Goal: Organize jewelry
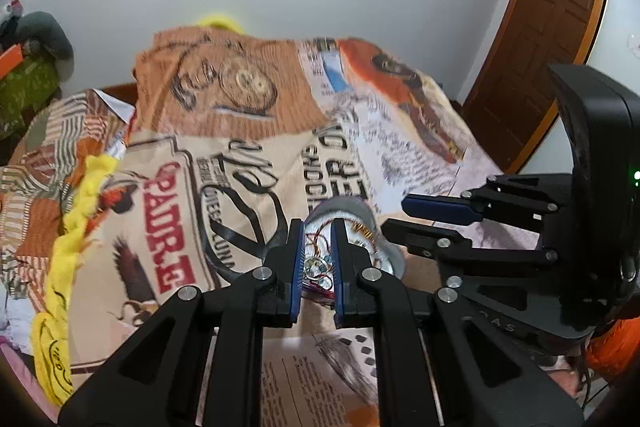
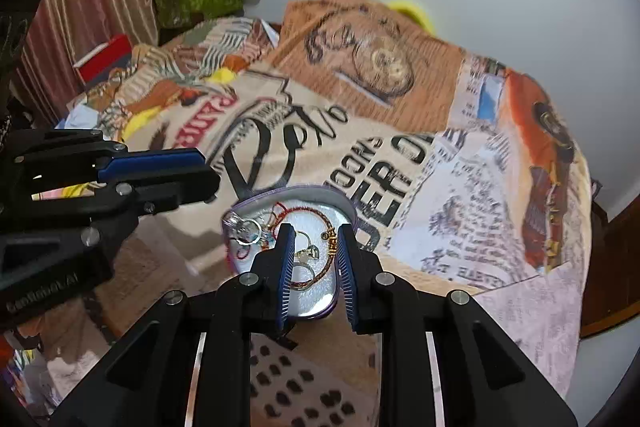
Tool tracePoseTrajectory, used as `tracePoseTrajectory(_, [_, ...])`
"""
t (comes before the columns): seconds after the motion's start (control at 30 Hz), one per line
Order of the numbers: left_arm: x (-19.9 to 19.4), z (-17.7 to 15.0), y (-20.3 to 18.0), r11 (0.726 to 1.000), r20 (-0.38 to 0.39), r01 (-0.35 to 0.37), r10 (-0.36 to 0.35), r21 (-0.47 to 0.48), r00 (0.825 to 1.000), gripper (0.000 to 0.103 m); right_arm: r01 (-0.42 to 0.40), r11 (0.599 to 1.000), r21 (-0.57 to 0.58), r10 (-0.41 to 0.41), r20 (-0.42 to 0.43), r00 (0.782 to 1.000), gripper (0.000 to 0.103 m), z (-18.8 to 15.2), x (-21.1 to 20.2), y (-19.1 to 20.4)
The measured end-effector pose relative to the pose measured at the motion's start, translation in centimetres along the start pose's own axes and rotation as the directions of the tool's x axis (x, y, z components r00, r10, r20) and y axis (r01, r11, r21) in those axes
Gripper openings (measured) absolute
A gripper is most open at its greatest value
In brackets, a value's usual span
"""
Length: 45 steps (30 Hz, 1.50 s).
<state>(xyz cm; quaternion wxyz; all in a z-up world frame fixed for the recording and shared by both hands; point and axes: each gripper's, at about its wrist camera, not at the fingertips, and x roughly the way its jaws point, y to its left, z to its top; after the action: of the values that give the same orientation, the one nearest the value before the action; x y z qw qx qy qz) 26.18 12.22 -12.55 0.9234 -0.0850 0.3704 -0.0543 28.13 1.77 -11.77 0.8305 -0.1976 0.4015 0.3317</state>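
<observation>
White walls close the room behind a bed covered with a printed blanket [image 2: 400, 155] in brown, orange and cream, and a brown wooden door [image 1: 548, 39] stands at the right. On the blanket lies a small tray [image 2: 256, 199] with a grey-purple rim and a shiny silver floor. Inside it is a pile of jewelry [image 2: 306, 255]: rings, a red cord bracelet and some gold pieces, tangled so that single items are hard to separate. In the left wrist view the tray [image 1: 360, 207] is mostly hidden behind the fingers, and the print on the blanket is blurred.

The right gripper [image 2: 316, 263] hangs over the near half of the tray, its blue-padded fingers apart with rings and the red cord visible between them; nothing is clamped. The left gripper [image 1: 318, 259] stands beside the tray's left side in the right wrist view. Its fingers are narrowly apart over the jewelry [image 1: 316, 267], and I cannot tell whether they pinch anything.
</observation>
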Motion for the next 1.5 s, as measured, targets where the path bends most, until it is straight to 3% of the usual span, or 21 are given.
tracePoseTrajectory(0.2, [-5.9, 1.0, -2.0, 0.999, 0.12, -0.041, 0.037, 0.034, 0.992, 0.01, 0.034, 0.999, 0.029, -0.037, 0.122, 0.992, 0.02, 0.2, -6.1, 0.4])
tracePoseTrajectory(0.3, [-9.7, 1.3, -3.6, 0.996, 0.209, -0.067, 0.054, 0.057, 0.976, 0.01, 0.052, 0.997, 0.054, -0.062, 0.207, 0.976, 0.02, 0.2, -10.1, 0.8])
tracePoseTrajectory(0.37, [-12.9, 1.3, -5.0, 0.993, 0.284, -0.093, 0.068, 0.074, 0.957, 0.01, 0.065, 0.995, 0.071, -0.083, 0.279, 0.957, 0.02, 0.1, -13.4, 1.1])
tracePoseTrajectory(0.4, [-14.3, 1.2, -5.6, 0.991, 0.317, -0.103, 0.073, 0.08, 0.946, 0.01, 0.07, 0.994, 0.08, -0.092, 0.321, 0.943, 0.02, -0.1, -15.1, 1.4])
tracePoseTrajectory(0.47, [-16.9, 0.8, -6.8, 0.989, 0.388, -0.121, 0.079, 0.084, 0.918, 0.019, 0.071, 0.992, 0.1, -0.104, 0.387, 0.916, 0.02, -0.6, -17.8, 1.9])
tracePoseTrajectory(0.63, [-21.8, -1.0, -9.5, 0.981, 0.513, -0.167, 0.095, 0.096, 0.853, 0.027, 0.063, 0.988, 0.145, -0.133, 0.552, 0.823, 0.02, -2.8, -24.7, 3.5])
tracePoseTrajectory(0.73, [-23.9, -2.4, -10.6, 0.979, 0.567, -0.193, 0.119, 0.072, 0.815, 0.05, 0.075, 0.984, 0.164, -0.163, 0.63, 0.759, 0.021, -4.5, -27.6, 4.9])
tracePoseTrajectory(0.8, [-24.5, -3.1, -11.0, 0.977, 0.583, -0.206, 0.135, 0.058, 0.801, 0.057, 0.075, 0.982, 0.174, -0.173, 0.656, 0.735, 0.03, -5.2, -28.6, 5.5])
tracePoseTrajectory(0.83, [-24.9, -3.5, -11.2, 0.975, 0.587, -0.219, 0.149, 0.049, 0.796, 0.063, 0.079, 0.98, 0.184, -0.184, 0.666, 0.723, 0.044, -5.7, -29.0, 5.8])
tracePoseTrajectory(0.87, [-25.0, -3.8, -11.3, 0.973, 0.589, -0.225, 0.159, 0.04, 0.792, 0.072, 0.086, 0.976, 0.2, -0.201, 0.674, 0.711, 0.059, -6.1, -29.2, 6.1])
tracePoseTrajectory(0.97, [-25.4, -4.6, -11.5, 0.975, 0.595, -0.222, 0.165, 0.022, 0.787, 0.09, 0.116, 0.963, 0.245, -0.256, 0.686, 0.681, 0.082, -6.8, -29.2, 6.4])
tracePoseTrajectory(1.17, [-25.5, -5.5, -11.4, 0.969, 0.582, -0.246, 0.207, -0.012, 0.786, 0.093, 0.177, 0.938, 0.298, -0.338, 0.673, 0.658, 0.103, -7.1, -28.8, 6.7])
tracePoseTrajectory(1.5, [-25.7, -6.0, -12.0, 0.968, 0.577, -0.251, 0.208, -0.006, 0.79, 0.093, 0.187, 0.935, 0.302, -0.347, 0.665, 0.661, 0.103, -8.4, -29.6, 6.9])
